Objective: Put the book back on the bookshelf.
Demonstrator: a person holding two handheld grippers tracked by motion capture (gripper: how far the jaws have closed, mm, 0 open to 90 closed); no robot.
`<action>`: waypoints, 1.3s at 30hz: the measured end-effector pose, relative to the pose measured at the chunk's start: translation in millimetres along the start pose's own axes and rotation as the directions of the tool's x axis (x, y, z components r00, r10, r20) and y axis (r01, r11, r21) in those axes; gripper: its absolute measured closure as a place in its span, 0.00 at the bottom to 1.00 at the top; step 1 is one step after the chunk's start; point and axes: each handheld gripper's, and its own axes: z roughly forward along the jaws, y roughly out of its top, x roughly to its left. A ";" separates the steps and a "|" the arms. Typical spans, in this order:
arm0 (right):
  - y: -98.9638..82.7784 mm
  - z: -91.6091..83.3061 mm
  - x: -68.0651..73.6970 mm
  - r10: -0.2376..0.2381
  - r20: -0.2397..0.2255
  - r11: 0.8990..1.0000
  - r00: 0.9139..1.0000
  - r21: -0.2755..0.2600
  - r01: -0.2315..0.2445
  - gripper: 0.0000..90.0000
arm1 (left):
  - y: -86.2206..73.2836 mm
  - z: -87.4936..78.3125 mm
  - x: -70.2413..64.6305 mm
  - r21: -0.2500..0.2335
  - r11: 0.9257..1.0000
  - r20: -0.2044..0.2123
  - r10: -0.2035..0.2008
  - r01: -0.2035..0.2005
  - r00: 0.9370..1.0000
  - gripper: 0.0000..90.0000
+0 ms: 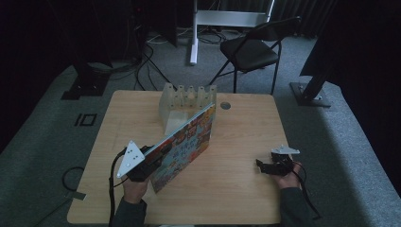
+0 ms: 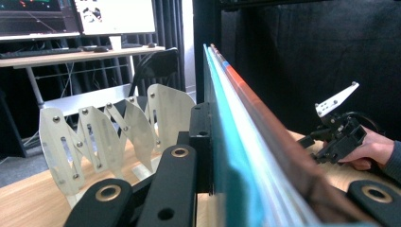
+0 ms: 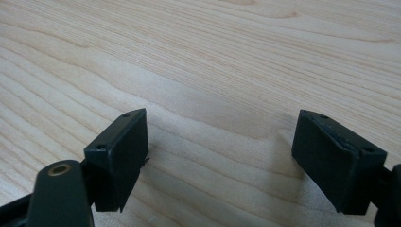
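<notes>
A colourful picture book [image 1: 189, 142] is lifted off the wooden table [image 1: 236, 189], tilted on edge, its far corner near a pale accordion-style rack [image 1: 187, 101]. My left gripper [image 1: 146, 161] is shut on the book's near corner. In the left gripper view the book's edge [image 2: 246, 132] runs up between the jaws, with the rack [image 2: 113, 137] behind on the left. My right gripper [image 1: 265, 166] rests low at the table's right side, open. In the right gripper view the right gripper [image 3: 220, 158] has its jaws wide apart over bare wood, nothing between them.
A small round grommet [image 1: 225, 105] sits in the table near its far edge. Behind the table stand a black folding chair [image 1: 250, 49] and a white stand leg [image 1: 194, 42]. Cables lie on the grey carpet at the left.
</notes>
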 end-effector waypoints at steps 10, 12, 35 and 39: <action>0.0 0.0 0.0 0.000 0.000 1.000 1.000 0.000 0.000 0.21 | 3.2 -1.7 2.3 0.009 1.000 -0.010 -0.007 0.007 1.000 0.90; 0.0 0.0 0.0 0.000 0.000 1.000 1.000 0.000 0.000 0.21 | 3.6 -2.4 3.0 0.010 1.000 -0.014 -0.007 0.007 1.000 0.90; 0.0 0.1 0.0 0.000 0.000 1.000 1.000 0.000 0.000 0.21 | 6.3 -9.3 9.4 0.015 1.000 -0.084 -0.014 0.015 0.996 0.90; 0.0 0.0 0.0 0.000 0.000 1.000 1.000 0.000 0.000 0.21 | 7.1 -9.5 11.2 0.005 1.000 -0.100 -0.024 0.024 0.995 0.90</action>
